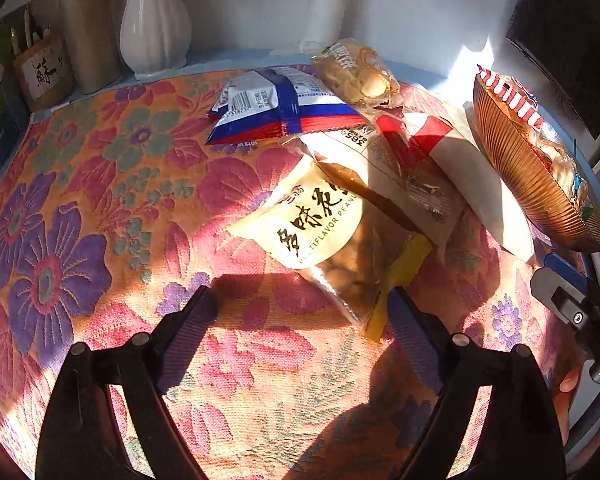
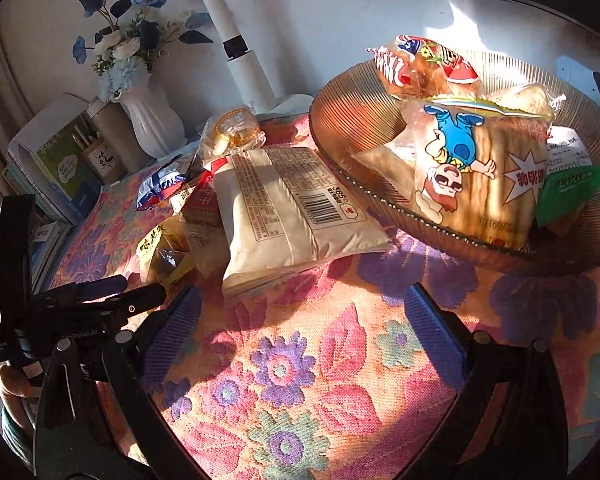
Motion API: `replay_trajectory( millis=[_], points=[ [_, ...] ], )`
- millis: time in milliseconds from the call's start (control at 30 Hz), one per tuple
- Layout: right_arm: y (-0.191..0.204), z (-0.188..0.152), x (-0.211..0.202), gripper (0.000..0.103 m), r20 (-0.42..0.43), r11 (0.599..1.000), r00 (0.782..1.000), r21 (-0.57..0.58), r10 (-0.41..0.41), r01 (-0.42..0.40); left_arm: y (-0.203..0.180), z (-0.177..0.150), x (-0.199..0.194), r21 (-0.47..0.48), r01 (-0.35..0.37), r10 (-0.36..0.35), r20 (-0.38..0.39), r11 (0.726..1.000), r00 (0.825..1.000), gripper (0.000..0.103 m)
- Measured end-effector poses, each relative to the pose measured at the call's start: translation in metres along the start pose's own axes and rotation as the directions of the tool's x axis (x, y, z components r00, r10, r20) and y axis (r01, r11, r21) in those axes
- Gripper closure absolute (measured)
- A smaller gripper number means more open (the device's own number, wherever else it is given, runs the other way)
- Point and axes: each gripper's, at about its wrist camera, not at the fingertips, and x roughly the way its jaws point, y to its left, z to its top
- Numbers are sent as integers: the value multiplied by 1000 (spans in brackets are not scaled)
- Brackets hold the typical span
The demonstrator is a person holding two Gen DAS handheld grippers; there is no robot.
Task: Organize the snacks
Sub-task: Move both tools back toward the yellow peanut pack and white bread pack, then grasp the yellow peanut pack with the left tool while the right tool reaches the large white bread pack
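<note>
In the left wrist view, the left tongs (image 1: 300, 308) stand apart near the bottom centre, nothing pressed between them; the peanut packet (image 1: 320, 232) lies just above on the flowered bench (image 1: 100, 200), its yellow-edged corner touching or nearly touching the right-hand pad, probably the next pick. Behind it the loose snacks overlap in a pile: a blue-and-red packet (image 1: 284, 108) and a white pack (image 1: 404, 176). In the right wrist view, the right tongs (image 2: 304, 312) hover wide and empty at the bottom, while the ribbed bowl (image 2: 340, 112) at upper right already holds a cartoon bag (image 2: 476, 176), evidently the collecting place.
</note>
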Motion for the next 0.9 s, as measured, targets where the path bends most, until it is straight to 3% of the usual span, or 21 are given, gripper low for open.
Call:
replay_trajectory(
  millis=[67, 133, 167, 233, 267, 433, 600, 700, 733, 767, 800, 867, 900],
  points=[
    [-3, 0, 1, 3, -6, 1000, 1000, 17, 14, -13, 21, 0, -10, -48, 11, -11, 5, 999, 1000, 21],
    [-7, 1, 2, 3, -14, 999, 1000, 39, 15, -15, 46, -1, -18, -101, -96, 97, 13, 990, 995, 20],
    [-10, 1, 3, 3, -22, 999, 1000, 51, 14, -13, 61, -1, -20, -153, -103, 105, 6, 983, 994, 22],
    [-14, 2, 6, 3, -36, 997, 999, 73, 11, -8, 85, 1, -27, -250, 6, -3, 11, 968, 1000, 23],
    [-15, 2, 6, 3, -38, 997, 999, 78, 15, -12, 89, 4, -32, -273, 29, -23, 25, 962, 999, 23],
    [-14, 4, 4, 3, -23, 997, 1000, 82, 1, 1, 46, 23, -28, -174, 84, -76, 49, 981, 996, 22],
    [-24, 18, 23, 3, -52, 969, 998, 246, 27, -13, 13, 31, 9, -78, 25, -25, 4, 997, 1000, 24],
    [-21, 25, 28, 3, -21, 963, 1000, 268, 15, -9, 12, 32, 15, -77, 10, -8, 28, 997, 1000, 29],
    [-19, 28, 32, 3, -21, 962, 999, 273, 25, -19, 11, 31, 15, -68, -3, 6, 42, 998, 999, 36],
    [-17, 30, 35, 3, -24, 958, 999, 285, 26, -19, 11, 30, 17, -57, -38, 41, 54, 998, 998, 51],
    [-16, 31, 38, 3, -23, 955, 999, 297, 24, -16, 13, 29, 17, -60, -41, 45, 63, 997, 997, 52],
    [-13, 33, 40, 11, -15, 952, 999, 306, 33, -27, 22, 28, 14, -97, -10, 17, 76, 995, 997, 59],
    [-11, 34, 41, 29, -14, 951, 998, 305, 57, -50, 27, 27, 12, -111, 11, -2, 80, 994, 997, 59]
  ],
)
